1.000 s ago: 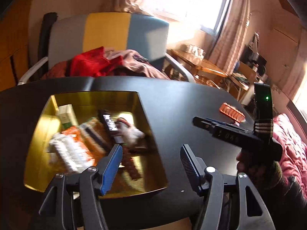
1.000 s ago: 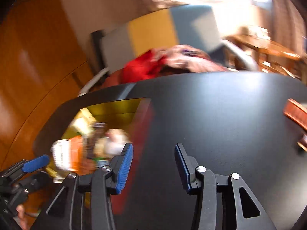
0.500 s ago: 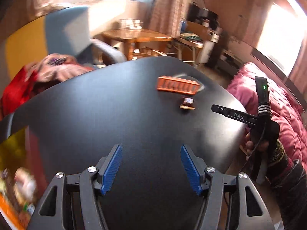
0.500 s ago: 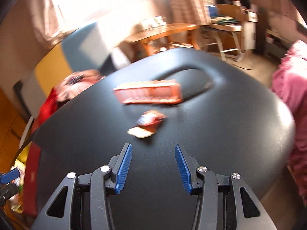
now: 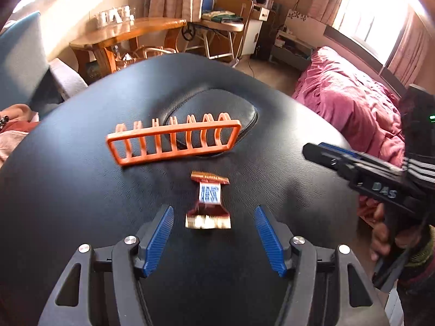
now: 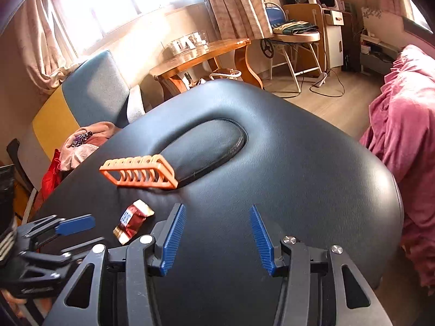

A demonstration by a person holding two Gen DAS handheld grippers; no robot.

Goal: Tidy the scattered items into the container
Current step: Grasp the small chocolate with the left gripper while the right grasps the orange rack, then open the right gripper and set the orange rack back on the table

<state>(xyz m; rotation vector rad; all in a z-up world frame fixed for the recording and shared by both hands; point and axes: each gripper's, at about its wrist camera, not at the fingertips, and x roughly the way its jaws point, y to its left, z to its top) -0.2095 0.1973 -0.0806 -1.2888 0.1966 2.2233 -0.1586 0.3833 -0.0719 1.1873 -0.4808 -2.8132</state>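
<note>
My left gripper [image 5: 212,240] has its jaws spread wide and empty, and since half a second ago I've closed in — the red-and-gold candy wrapper [image 5: 208,201] that sat well ahead now lies on the desk just in front of the gap between the blue pads. My right gripper [image 6: 217,237] is likewise released, holding nothing; from its view the wrapper [image 6: 133,221] has slid off to the lower left, near the left gripper's fingers. Beyond the wrapper the orange slotted rack [image 5: 174,141] rests at the near edge of the oval recess in the black padded desk [image 5: 68,190]. A second ago the gold container filled my left view — it is out of sight now. Around the desk: a pink bedspread [image 5: 350,103] to the right, a wooden table [image 6: 201,53], curtained sunlit windows.
</note>
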